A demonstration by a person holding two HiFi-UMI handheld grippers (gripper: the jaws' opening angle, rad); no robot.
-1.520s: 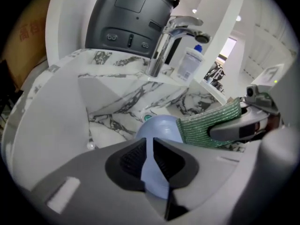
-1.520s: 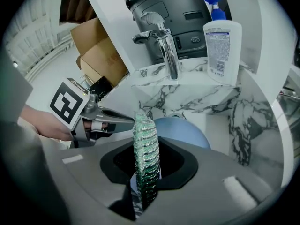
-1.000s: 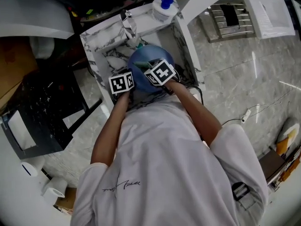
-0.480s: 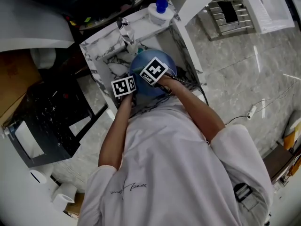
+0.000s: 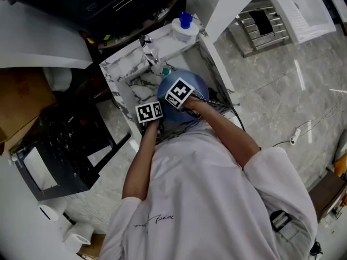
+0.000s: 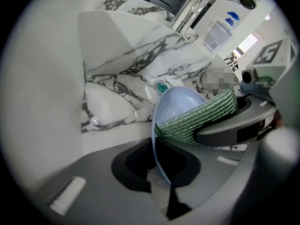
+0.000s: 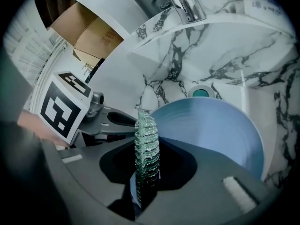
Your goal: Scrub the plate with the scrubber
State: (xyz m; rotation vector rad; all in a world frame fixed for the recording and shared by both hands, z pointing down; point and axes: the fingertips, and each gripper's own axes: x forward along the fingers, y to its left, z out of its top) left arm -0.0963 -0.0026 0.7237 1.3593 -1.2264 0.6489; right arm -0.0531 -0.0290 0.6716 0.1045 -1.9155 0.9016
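- While the head view covers my jaws, the gripper views show them.
- My left gripper (image 6: 161, 175) clamps the plate (image 6: 180, 102) by its rim.
- My right gripper (image 7: 145, 186) pinches the scrubber (image 7: 146, 144), which touches the plate.

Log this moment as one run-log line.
step: scrubbing | left gripper: shut on plate edge | right gripper: shut on scrubber, against plate | location: over sink

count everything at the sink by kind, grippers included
plate: 1
scrubber: 1
grippers: 2, left gripper and right gripper
faucet: 1
bottle: 1
drain plug: 1
total: 7
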